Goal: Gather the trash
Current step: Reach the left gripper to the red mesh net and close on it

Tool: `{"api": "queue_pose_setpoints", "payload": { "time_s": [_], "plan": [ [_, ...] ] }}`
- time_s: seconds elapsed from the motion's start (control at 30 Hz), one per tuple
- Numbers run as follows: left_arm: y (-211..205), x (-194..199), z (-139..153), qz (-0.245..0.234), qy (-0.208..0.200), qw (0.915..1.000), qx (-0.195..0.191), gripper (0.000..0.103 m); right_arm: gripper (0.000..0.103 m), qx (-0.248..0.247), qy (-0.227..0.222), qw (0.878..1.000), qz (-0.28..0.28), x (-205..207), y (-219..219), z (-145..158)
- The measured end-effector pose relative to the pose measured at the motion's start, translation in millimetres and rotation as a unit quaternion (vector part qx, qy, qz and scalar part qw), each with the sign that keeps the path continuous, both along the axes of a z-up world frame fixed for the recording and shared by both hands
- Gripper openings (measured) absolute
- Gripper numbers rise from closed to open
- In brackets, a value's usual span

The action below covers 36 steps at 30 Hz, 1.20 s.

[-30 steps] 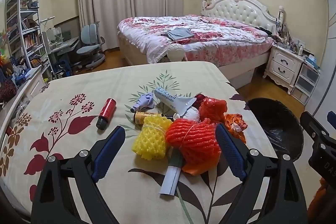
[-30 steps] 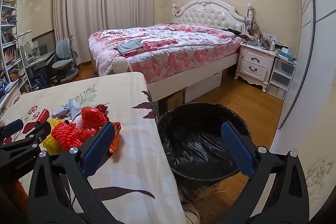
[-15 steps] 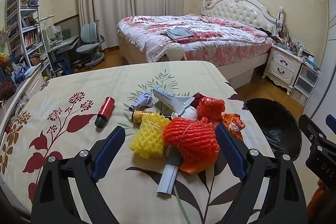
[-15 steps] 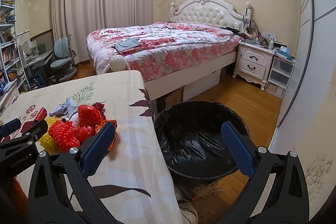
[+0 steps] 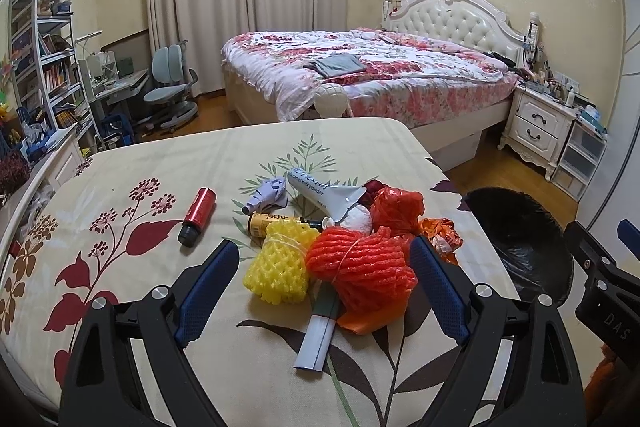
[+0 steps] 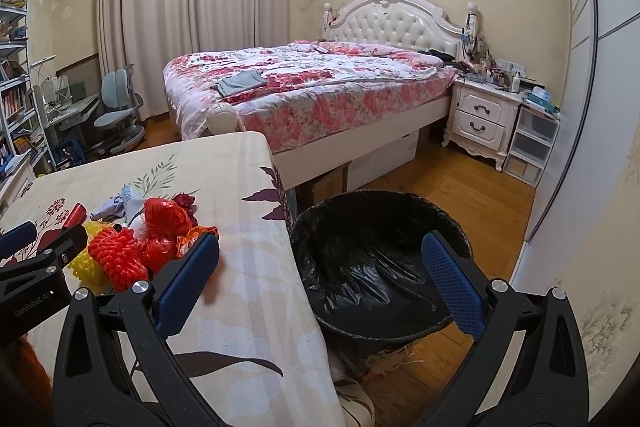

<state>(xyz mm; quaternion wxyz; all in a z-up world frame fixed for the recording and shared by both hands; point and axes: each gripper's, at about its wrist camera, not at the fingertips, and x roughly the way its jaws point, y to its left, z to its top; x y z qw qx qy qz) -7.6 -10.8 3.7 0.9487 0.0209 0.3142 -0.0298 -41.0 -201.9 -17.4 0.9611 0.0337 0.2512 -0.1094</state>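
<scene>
While both jaws gape empty, trash litters the floral table beside a bed.

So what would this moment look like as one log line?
left gripper: open, facing trash pile | right gripper: open, above bin | collected: nothing seen

A floral-clothed bench carries a red bottle, yellow net, orange net, white tube and wrappers.
</scene>
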Motion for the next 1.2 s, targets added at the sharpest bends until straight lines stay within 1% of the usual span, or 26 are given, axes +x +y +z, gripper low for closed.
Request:
{"api": "queue_pose_setpoints", "payload": {
  "time_s": [0.2, 0.37, 0.77, 0.9, 0.97, 1.1, 1.17, 1.2],
  "plan": [
    [-2.1, 0.8, 2.6, -0.002, 0.004, 1.0000, 0.000, 0.087, 0.099, 0.003, 0.005, 1.000, -0.005, 2.6, -3.5, -0.2],
    [-3.7, 2.3, 4.7, -0.003, 0.004, 1.0000, 0.000, 0.087, 0.099, 0.002, 0.010, 1.000, -0.007, 10.1, 2.6, -2.3],
    [-6.8, 2.3, 4.1, -0.003, 0.004, 1.0000, -0.001, 0.087, 0.099, 0.002, 0.018, 1.000, -0.002, 10.4, 5.3, -8.3],
    [-5.4, 1.9, 4.2, 0.000, 0.003, 1.0000, -0.002, 0.087, 0.099, 0.004, 0.020, 1.000, 0.000, 11.9, 5.4, -9.6],
    [2.2, 2.6, 1.3, 0.003, 0.004, 1.0000, -0.006, 0.087, 0.099, 0.003, 0.022, 1.000, 0.001, 12.7, 7.0, -10.6],
    [15.5, 5.8, -3.2, 0.012, 0.011, 0.9998, -0.006, 0.083, 0.099, 0.001, 0.026, 1.000, 0.006, 15.1, 11.2, -13.4],
    [21.1, 6.7, -6.0, 0.014, 0.016, 0.9998, -0.003, 0.078, 0.099, 0.002, 0.028, 1.000, 0.009, 16.7, 13.0, -15.1],
    [23.6, 7.5, -7.9, 0.017, 0.020, 0.9996, -0.004, 0.073, 0.099, 0.002, 0.030, 0.999, 0.011, 17.9, 14.0, -16.0]
  ]
}}
